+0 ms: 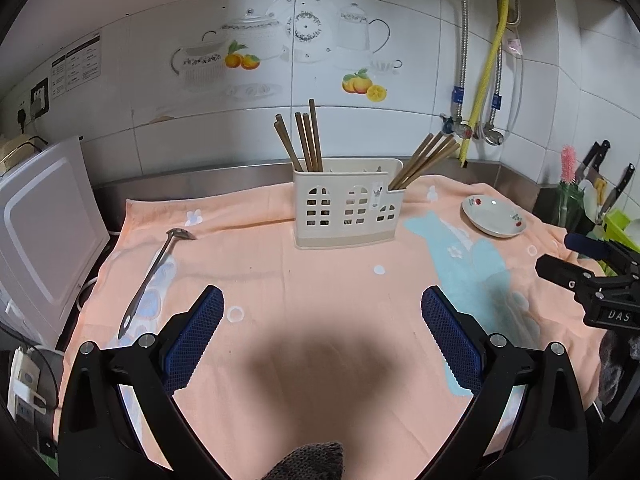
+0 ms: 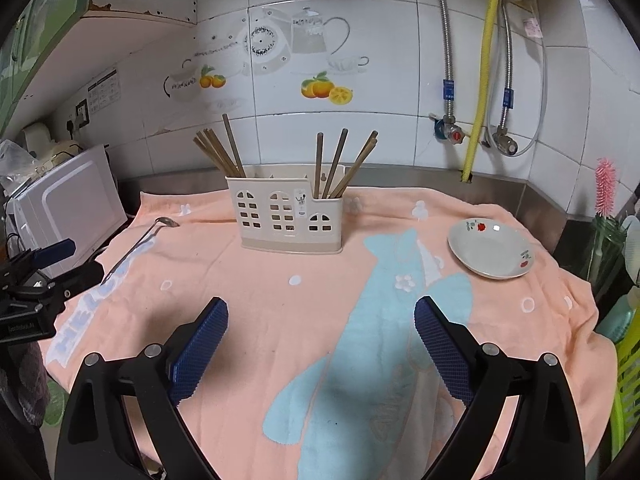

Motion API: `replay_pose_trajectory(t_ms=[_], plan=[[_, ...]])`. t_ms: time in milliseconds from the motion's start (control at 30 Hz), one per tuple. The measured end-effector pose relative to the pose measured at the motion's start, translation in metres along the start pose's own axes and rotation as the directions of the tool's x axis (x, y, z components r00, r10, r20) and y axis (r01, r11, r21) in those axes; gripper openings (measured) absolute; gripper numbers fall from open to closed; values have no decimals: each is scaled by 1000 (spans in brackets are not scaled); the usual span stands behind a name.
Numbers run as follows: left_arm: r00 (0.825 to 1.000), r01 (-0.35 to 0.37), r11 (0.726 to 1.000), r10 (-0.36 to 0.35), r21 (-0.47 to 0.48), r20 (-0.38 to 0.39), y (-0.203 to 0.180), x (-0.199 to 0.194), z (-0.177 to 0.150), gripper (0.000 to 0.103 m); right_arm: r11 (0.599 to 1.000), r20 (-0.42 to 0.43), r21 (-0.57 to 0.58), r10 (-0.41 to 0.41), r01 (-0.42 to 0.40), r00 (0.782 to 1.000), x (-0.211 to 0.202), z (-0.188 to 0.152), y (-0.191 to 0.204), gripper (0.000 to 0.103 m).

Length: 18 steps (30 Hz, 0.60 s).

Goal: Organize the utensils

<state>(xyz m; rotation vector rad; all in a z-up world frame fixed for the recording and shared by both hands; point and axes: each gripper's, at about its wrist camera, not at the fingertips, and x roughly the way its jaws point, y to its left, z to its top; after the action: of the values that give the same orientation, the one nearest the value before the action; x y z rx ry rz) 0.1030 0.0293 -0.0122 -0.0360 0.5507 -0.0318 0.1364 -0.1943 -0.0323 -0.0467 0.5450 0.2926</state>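
A cream utensil holder (image 1: 347,204) with little window holes is standing in the middle of the picture, near the back of the peach towel (image 1: 304,280). Brown chopsticks (image 1: 304,140) are leaning in its left end, and more chopsticks (image 1: 426,160) are poking out of its right end. One long metal spoon (image 1: 154,270) is lying flat on the towel at the left side of the left wrist picture, well apart from the holder, with its bowl pointing toward the back. A small white saucer (image 2: 491,252) with red flowers is sitting at the right of the right wrist picture, with nothing in it. The left gripper (image 1: 322,336) is hanging low over the towel with its blue pads wide apart and nothing between them. The right gripper (image 2: 321,342) is also spread wide and is holding nothing. The chopsticks look sorted already, so the spoon seems to be the thing left to put away. The next move is probably for the left gripper to go over to the spoon, pinch its thin handle, and stand it in the holder. The handle is lying flat on soft cloth, so the pads may be slipping or grabbing towel.
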Motion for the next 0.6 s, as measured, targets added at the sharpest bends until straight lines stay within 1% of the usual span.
replay_pose_trajectory(t_ms=[333, 600], plan=[[1000, -1, 1000, 1, -12, -3, 1, -5, -6, 98, 999, 2, -28, -15, 15, 1000, -1, -4, 9, 92], [1000, -1, 1000, 1, -19, -12, 3, -5, -11, 98, 999, -4, -33, -6, 6, 1000, -1, -8, 13, 92]])
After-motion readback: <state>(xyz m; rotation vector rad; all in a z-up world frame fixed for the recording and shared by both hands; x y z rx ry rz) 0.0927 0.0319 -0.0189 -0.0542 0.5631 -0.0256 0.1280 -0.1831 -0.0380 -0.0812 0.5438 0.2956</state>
